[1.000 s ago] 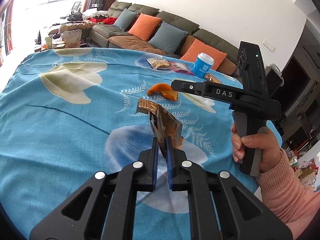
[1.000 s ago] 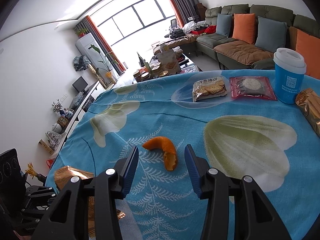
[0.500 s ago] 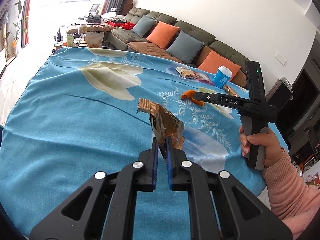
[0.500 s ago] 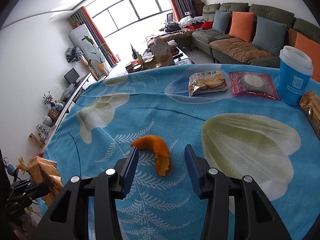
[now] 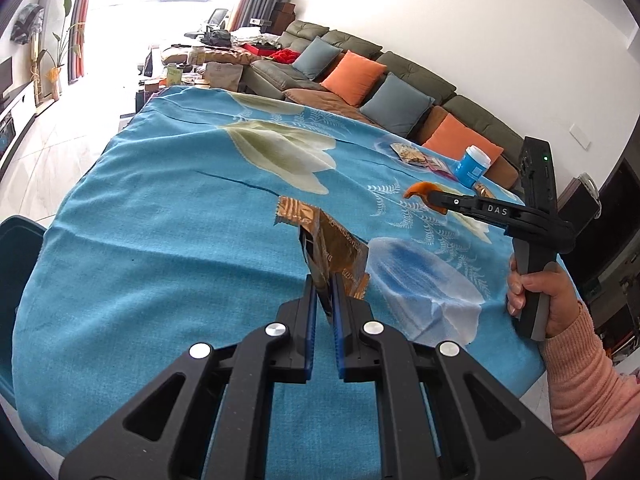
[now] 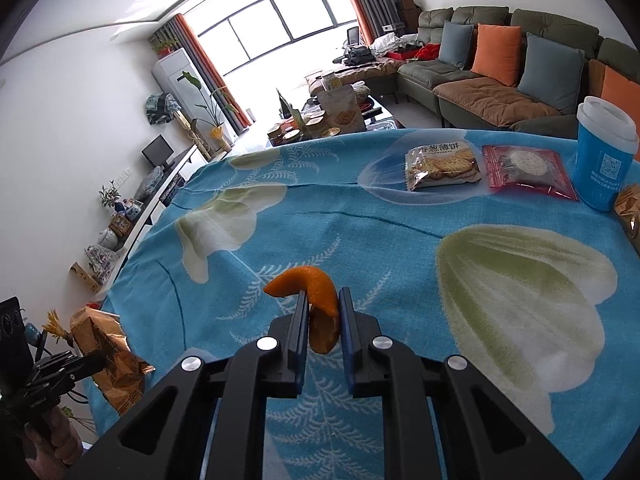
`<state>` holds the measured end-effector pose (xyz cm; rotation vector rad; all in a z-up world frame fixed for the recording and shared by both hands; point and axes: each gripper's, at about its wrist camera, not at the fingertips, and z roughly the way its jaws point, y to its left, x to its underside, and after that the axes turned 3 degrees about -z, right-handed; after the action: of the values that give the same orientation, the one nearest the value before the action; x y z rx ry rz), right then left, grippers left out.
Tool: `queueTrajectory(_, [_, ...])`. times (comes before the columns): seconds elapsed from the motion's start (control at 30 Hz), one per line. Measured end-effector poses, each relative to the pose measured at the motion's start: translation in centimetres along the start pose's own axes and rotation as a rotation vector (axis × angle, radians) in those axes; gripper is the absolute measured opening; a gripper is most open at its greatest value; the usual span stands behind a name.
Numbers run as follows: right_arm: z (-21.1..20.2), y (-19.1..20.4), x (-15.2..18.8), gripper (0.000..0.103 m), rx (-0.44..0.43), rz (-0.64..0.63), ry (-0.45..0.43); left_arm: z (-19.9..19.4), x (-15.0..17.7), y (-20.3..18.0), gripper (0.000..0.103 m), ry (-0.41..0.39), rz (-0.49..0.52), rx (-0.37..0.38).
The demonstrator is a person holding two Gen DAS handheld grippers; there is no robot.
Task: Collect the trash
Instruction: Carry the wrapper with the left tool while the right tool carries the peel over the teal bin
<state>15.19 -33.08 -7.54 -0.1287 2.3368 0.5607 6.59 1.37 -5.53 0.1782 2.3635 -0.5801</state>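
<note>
Left tongs (image 5: pixel 324 292) clamped shut, right tongs (image 6: pixel 323 312) clamped, right hand (image 5: pixel 540 300) gripping handle

On my right wrist view, the cracker packet (image 6: pixel 442 164) lies left of the sealed snack pouch (image 6: pixel 528 172), the cup (image 6: pixel 604 156) right of both, all on the tablecloth (image 6: pixel 380 236).

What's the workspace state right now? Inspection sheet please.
Surface: blue floral tablecloth covering the table.
Job's things: crinkled gold foil wrapper held in the left tongs; curved orange peel between the fingers of the right tongs.
Clutter: clear cracker packet, red snack packet, blue paper cup with white lid, all at the far edge.
Grippers: both shut on their items.
Cables: nothing seen.
Surroundings: green sofa with orange and grey cushions; dark teal bin edge beside the table.
</note>
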Motion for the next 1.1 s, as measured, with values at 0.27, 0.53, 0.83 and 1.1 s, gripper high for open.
queueTrajectory(0.27, [-0.8, 6.2, 1.0, 0.013, -0.178, -0.068, -0.012, -2.9, 0.8, 1.6, 0.008, -0.042, -0.030, -0.057])
queueTrajectory(0.53, [-0.7, 12.6, 1.6, 0.013, -0.324, -0.149, -0.006, -6.7, 1.4, 2.9, 0.008, -0.104, -0.064, -0.108])
queueTrajectory(0.83, [0.8, 16.7, 1.3, 0.013, -0.393, -0.186, 0.032, -8.7, 1.6, 5.1, 0.006, -0.127, -0.103, -0.127])
queueTrajectory(1.1, [2.5, 19.4, 0.4, 0.013, -0.452, -0.230, 0.077, -10.4, 1.4, 7.5, 0.006, -0.159, -0.168, -0.175])
